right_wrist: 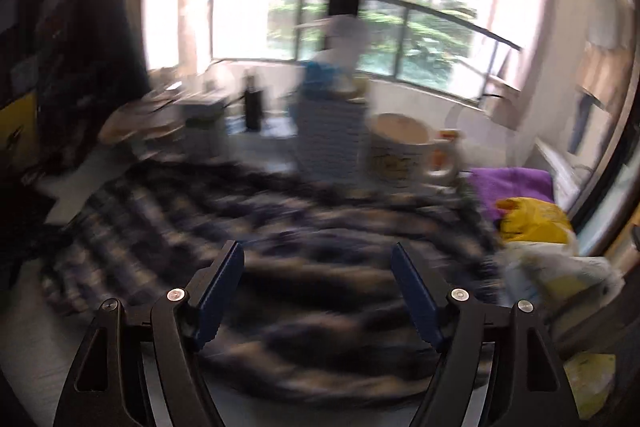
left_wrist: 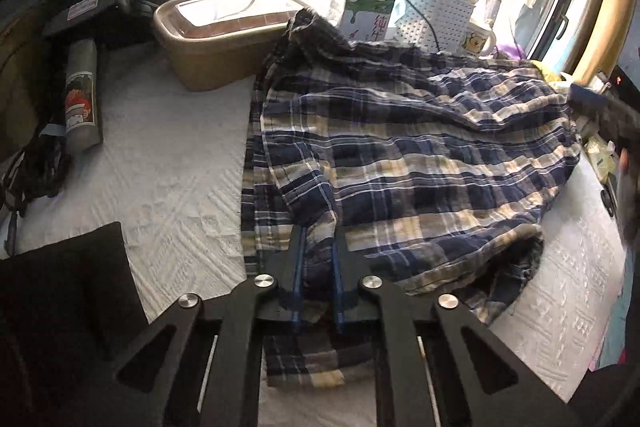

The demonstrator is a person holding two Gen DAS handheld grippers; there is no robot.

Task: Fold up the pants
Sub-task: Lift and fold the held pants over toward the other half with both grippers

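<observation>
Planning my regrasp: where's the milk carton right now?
Left wrist view, top centre: the milk carton stands behind the plaid pants, between the tan box and white perforated basket.

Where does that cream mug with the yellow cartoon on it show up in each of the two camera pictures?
Left wrist view: the mug stands far back, right of centre, behind the plaid pants and beside the white perforated basket.
Right wrist view: the mug is blurred, right of centre, just behind the pants.
Shared landmark: the perforated basket, directly left of the mug in both.
</observation>
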